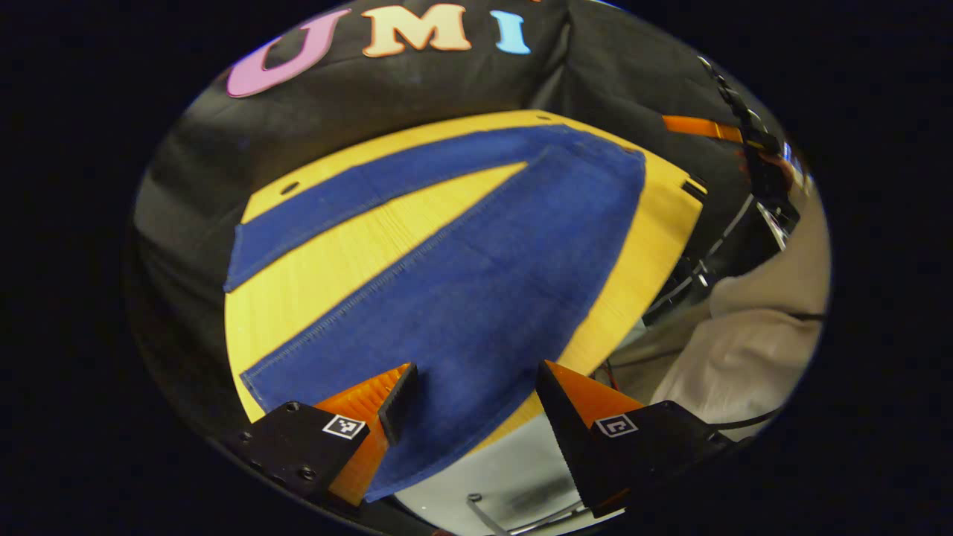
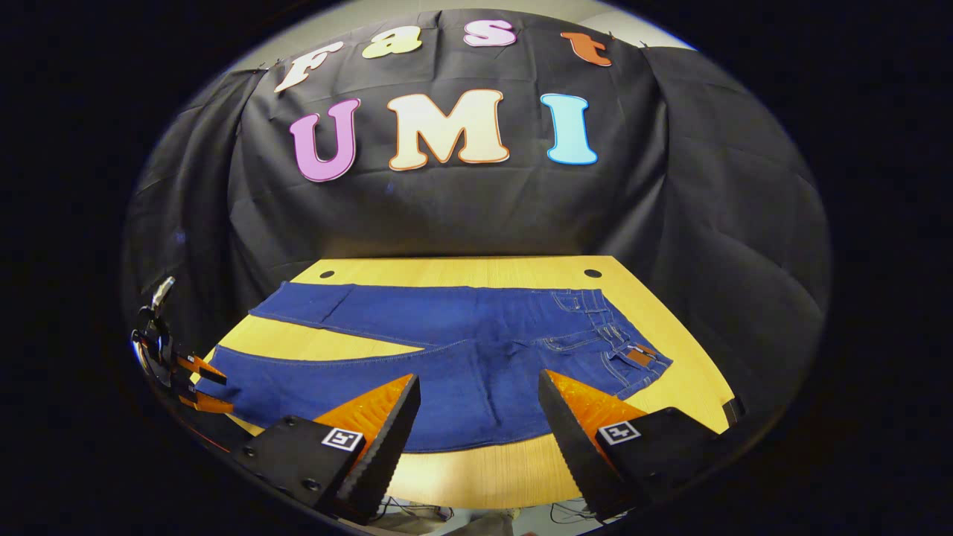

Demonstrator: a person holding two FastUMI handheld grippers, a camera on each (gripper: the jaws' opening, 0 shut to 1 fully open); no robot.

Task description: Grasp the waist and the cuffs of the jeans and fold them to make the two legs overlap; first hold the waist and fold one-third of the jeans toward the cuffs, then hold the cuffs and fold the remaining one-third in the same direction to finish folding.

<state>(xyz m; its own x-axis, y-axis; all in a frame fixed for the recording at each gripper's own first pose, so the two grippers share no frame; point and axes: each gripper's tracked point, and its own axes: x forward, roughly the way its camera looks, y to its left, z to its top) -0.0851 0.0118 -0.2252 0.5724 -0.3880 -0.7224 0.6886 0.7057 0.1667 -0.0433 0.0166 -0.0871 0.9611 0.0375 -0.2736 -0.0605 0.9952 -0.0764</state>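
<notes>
Blue jeans [image 2: 461,350] lie flat on table [image 2: 670,387]; both grippers [image 1: 476,402] [image 2: 480,409] gape apart.

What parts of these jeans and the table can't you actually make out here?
- Left gripper view: the waist of the jeans is too far to read; the near cuff passes behind the left gripper.
- Right gripper view: the right gripper covers the near hem and the table edge; the leather patch is too small.

Matt denim jeans [image 2: 461,357] (stitched seams) on smooth wooden table [image 2: 484,465].
</notes>
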